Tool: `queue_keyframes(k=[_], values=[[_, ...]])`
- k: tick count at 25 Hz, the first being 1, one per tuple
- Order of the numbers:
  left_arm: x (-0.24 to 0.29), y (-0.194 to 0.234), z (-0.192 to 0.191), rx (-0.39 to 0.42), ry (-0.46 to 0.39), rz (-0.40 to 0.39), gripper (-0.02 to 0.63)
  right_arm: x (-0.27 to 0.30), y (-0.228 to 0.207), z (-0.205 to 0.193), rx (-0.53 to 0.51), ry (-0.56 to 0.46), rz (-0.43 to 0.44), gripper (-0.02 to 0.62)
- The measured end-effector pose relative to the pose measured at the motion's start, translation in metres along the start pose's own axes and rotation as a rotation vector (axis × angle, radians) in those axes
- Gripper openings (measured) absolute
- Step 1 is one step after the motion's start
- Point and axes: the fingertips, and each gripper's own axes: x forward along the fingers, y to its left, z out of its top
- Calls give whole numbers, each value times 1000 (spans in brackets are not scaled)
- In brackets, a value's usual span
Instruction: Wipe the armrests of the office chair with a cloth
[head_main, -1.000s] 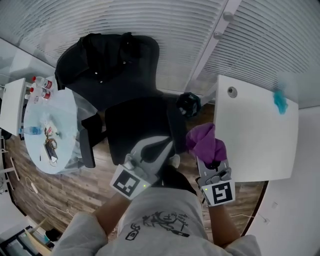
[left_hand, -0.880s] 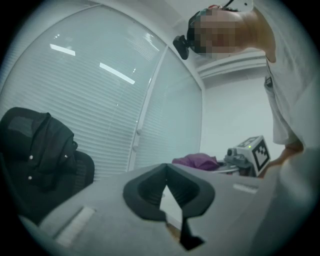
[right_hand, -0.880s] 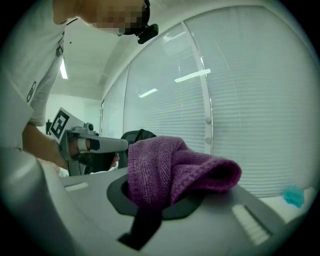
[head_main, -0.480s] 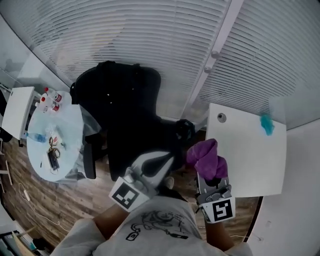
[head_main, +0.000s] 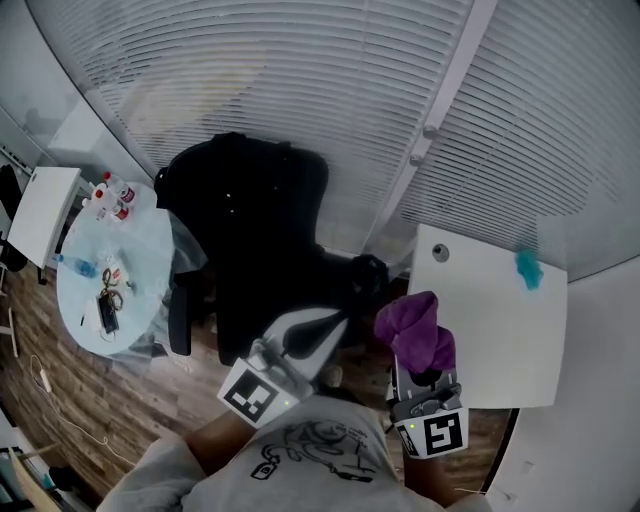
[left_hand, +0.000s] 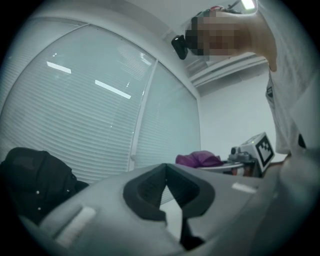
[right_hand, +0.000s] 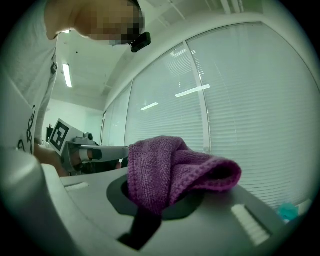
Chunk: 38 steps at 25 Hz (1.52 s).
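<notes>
At frame centre of the head view: black office chair (head_main: 250, 240), seat toward me, dark garment over the backrest.

- Right tool (head_main: 424, 383): clenched on the purple cloth (head_main: 414, 333). The right gripper view confirms it: the cloth (right_hand: 170, 170) is bunched between the jaws of the right tool (right_hand: 157, 202) and flops over the tips.
- Cloth position: in the air at the chair's 4 o'clock, near the white desk (head_main: 490, 330), not touching the chair.
- Left tool (head_main: 322, 327): jaws closed tip to tip with nothing between them, per the left gripper view (left_hand: 166, 172). It hovers over the seat's front edge at 6 o'clock.
- Armrest (head_main: 179, 310) sits on the chair's 9 o'clock side, next to the round glass desk (head_main: 150, 240). Dark lump (head_main: 368, 272) at the chair's 3 o'clock looks like the other armrest, can't confirm.

Status: cloth is in hand, no wipe contact at this moment. Judging by this, both armrests are left to do. No way to tell from the surfaces whether either has been wiped. The 3 o'clock armrest is closest to the cloth, so it is the likely first target.
</notes>
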Motion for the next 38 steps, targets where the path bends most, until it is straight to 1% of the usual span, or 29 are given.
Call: queue_keyframes(k=[2, 5, 11, 16, 20, 24, 28, 32, 38], values=[[-4, -5, -3, 19, 9, 12, 3, 0, 3, -4, 8, 5, 19, 41], [-15, -5, -9, 9, 24, 54, 3, 2, 13, -8, 2, 9, 63, 41], [-44, 0, -14, 7, 16, 158, 3, 8, 39, -13, 1, 11, 168, 41], [-68, 4, -16, 3, 24, 220, 2, 17, 61, -17, 1, 16, 235, 41], [-92, 12, -9, -4, 26, 290, 3, 24, 84, -9, -6, 17, 304, 41], [-117, 23, -9, 7, 27, 352, 3, 35, 109, -4, -13, 6, 369, 41], [-145, 29, -4, 16, 6, 402, 3, 42, 141, 0, -17, -5, 434, 41], [-181, 37, -1, 24, 5, 441, 2, 51, 182, 3, -22, -10, 497, 41], [-263, 62, 3, 20, 4, 516, 3, 73, 264, 4, -36, -15, 571, 41]])
